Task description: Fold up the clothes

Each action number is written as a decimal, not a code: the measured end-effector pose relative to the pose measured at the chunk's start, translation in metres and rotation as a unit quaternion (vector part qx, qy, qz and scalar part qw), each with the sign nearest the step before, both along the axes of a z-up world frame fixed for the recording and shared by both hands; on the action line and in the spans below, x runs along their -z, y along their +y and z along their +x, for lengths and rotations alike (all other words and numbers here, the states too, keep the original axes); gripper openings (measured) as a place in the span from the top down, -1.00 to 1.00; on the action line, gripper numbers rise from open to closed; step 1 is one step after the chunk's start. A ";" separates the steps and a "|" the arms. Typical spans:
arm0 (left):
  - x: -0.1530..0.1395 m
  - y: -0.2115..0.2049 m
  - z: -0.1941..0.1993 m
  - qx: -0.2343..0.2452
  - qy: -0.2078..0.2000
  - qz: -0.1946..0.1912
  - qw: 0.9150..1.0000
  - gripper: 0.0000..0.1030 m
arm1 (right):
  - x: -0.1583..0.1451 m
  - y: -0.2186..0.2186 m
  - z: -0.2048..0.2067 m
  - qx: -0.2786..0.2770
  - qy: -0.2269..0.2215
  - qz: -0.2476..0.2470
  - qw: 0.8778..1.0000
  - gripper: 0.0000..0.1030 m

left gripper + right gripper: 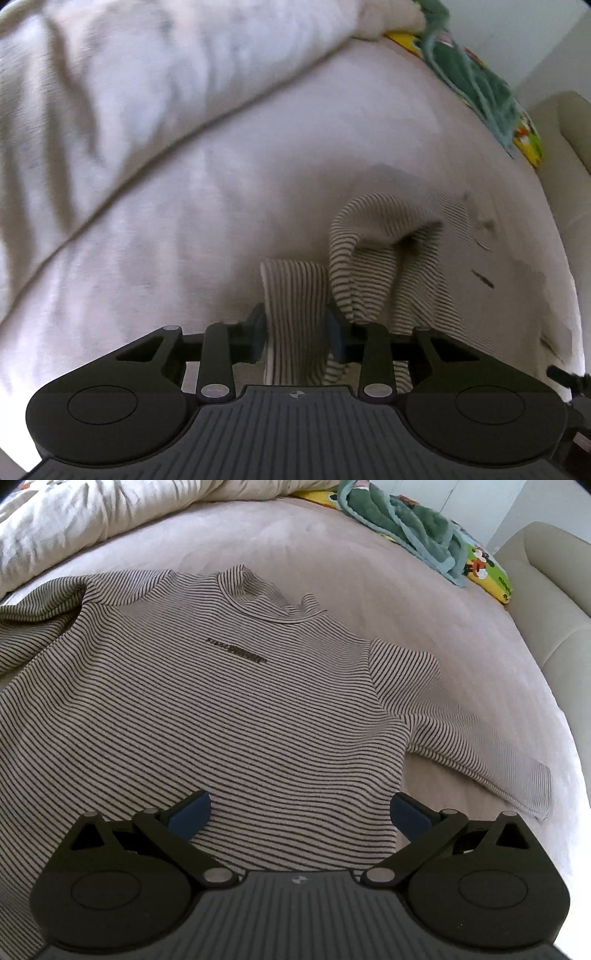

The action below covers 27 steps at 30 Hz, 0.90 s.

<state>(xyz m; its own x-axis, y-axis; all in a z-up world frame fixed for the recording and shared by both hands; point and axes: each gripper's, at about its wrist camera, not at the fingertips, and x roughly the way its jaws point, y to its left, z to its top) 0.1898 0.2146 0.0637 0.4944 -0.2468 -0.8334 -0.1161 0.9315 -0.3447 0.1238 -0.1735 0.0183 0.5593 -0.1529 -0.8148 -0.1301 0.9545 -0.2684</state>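
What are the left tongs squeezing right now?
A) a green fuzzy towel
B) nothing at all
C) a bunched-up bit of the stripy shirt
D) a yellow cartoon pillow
C: in the left wrist view the left tongs have their blue pads pressed on a bunched strip of the beige, dark-striped knit shirt, while the right tongs stand wide open over it.

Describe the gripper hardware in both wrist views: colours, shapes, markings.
Both match. The left gripper and right gripper have black linkage arms on round black housings, silver pivot pins, and blue fingertip pads. A grey ribbed plate with a small round crosshair mark sits between the housings. No hands or sleeves visible.
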 end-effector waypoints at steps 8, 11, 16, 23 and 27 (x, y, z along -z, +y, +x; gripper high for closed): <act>-0.037 -0.047 -0.007 0.168 -0.090 0.223 0.956 0.87 | -0.002 -0.003 -0.005 0.003 -0.007 -0.004 1.000 -1.00; -0.060 -0.048 0.001 0.205 -0.141 0.330 0.911 0.87 | -0.004 -0.003 -0.004 0.006 -0.012 -0.008 1.000 -1.00; -0.106 -0.008 0.033 0.115 -0.212 0.472 0.848 0.81 | -0.006 -0.004 -0.002 0.011 -0.023 -0.006 1.000 -1.00; -0.116 0.023 0.040 -0.012 -0.187 0.251 0.950 -0.53 | -0.009 -0.011 -0.004 0.024 -0.018 0.015 0.999 -1.00; -0.087 -0.007 0.036 0.021 -0.146 0.037 0.988 -0.61 | -0.015 -0.031 -0.004 0.054 -0.019 0.050 0.997 -1.00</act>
